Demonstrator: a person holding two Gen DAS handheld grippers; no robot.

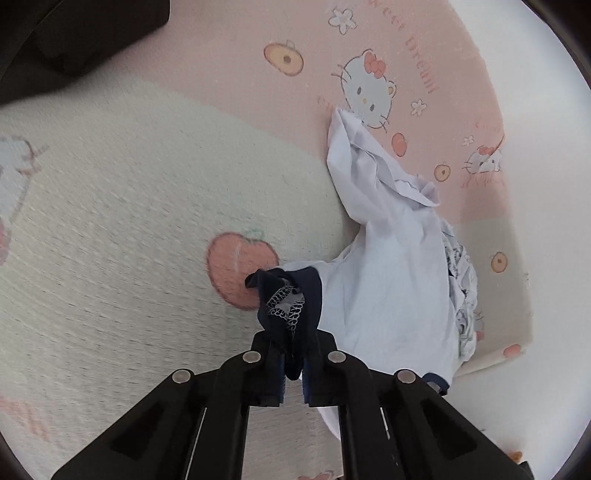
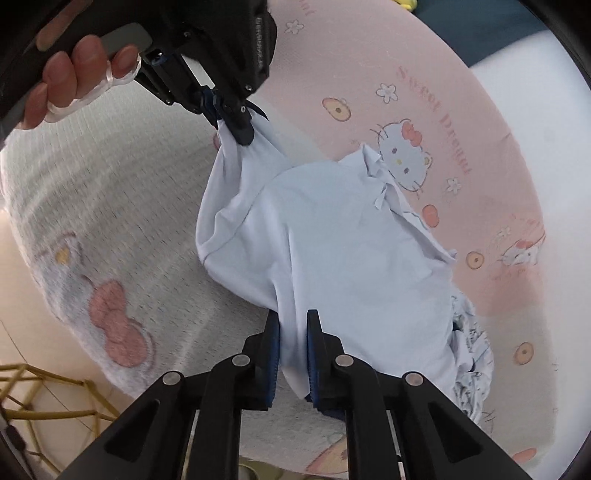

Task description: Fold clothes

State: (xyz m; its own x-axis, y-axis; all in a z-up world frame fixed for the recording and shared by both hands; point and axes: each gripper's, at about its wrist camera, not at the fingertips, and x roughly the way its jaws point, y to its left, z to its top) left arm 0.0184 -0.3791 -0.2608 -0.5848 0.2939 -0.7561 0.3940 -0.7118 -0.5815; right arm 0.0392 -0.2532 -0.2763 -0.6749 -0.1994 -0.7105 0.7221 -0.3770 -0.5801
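Note:
A pale blue shirt (image 2: pixel 347 251) with navy trim hangs over a bed. In the left wrist view the shirt (image 1: pixel 384 280) trails to the right, and my left gripper (image 1: pixel 293 347) is shut on its bunched navy-edged hem (image 1: pixel 291 299). The right wrist view shows my right gripper (image 2: pixel 293 339) shut on a fold of the shirt's lower part. Up at the top left of that view, the left gripper (image 2: pixel 236 127) pinches another corner of the cloth, held by a person's hand (image 2: pixel 74 77). The shirt's collar (image 2: pixel 376 166) lies crumpled on the pink sheet.
The bed carries a white textured blanket (image 1: pixel 129 221) and a pink cartoon-cat sheet (image 1: pixel 369 74). A dark bag or cushion (image 1: pixel 74 33) sits at the far left. A patterned garment (image 2: pixel 472 369) lies under the shirt's right side. Yellow wire furniture (image 2: pixel 40 398) stands off the bed.

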